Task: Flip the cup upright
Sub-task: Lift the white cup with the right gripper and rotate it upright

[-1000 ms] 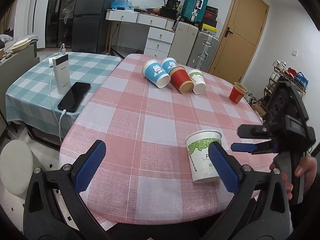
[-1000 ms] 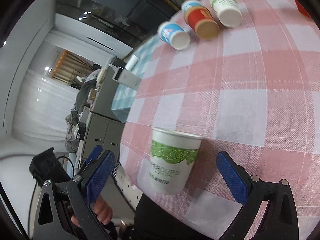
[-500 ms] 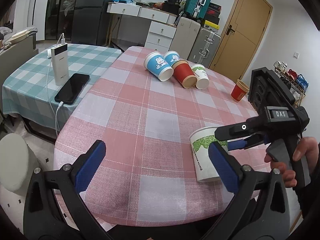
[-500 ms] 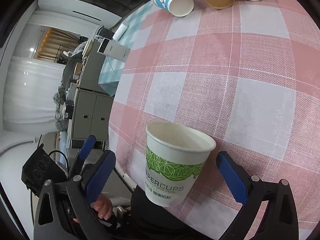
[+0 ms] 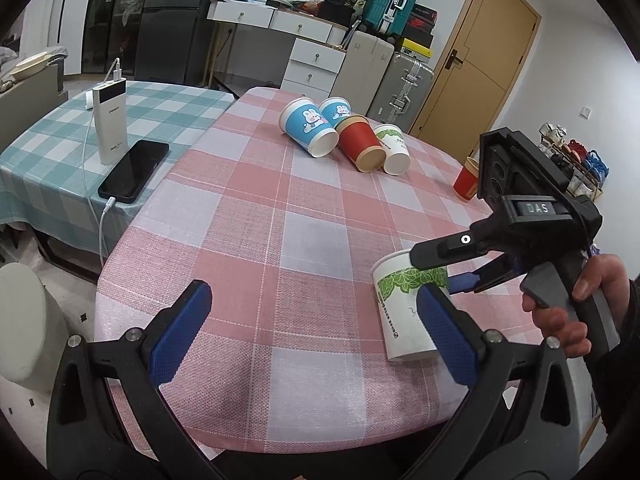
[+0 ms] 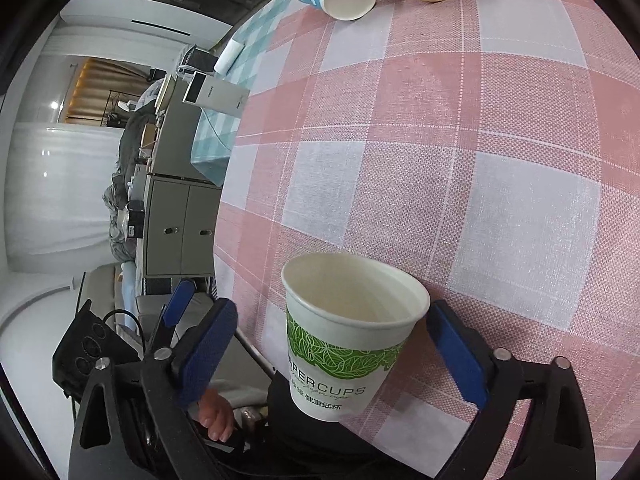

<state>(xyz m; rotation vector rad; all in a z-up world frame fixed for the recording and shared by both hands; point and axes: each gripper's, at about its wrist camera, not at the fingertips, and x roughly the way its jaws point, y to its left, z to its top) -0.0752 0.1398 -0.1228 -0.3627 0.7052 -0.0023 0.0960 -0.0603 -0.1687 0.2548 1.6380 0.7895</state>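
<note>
A white paper cup with a green leaf band (image 5: 402, 312) (image 6: 348, 332) stands mouth up near the front right of the pink checked table (image 5: 280, 240). My right gripper (image 5: 444, 268) (image 6: 332, 352), held by a hand (image 5: 560, 320), is open around the cup's upper half. In the right wrist view the right pad (image 6: 456, 352) is at the cup's rim, while the left pad (image 6: 208, 352) stands clear of it. My left gripper (image 5: 312, 320) hangs open over the table's front edge, to the left of the cup, with nothing in it.
Two blue bunny cups (image 5: 308, 130), a red cup (image 5: 360, 148) and a white cup (image 5: 394, 148) lie on their sides at the far end. A red cup (image 5: 466, 180) stands upright at the right edge. A phone (image 5: 134, 170) and a power bank (image 5: 110, 124) sit on the green checked table to the left.
My right gripper has moved in from the right until the white cup sits between its open fingers. The cup has stayed upright in place. My left gripper has barely moved.
</note>
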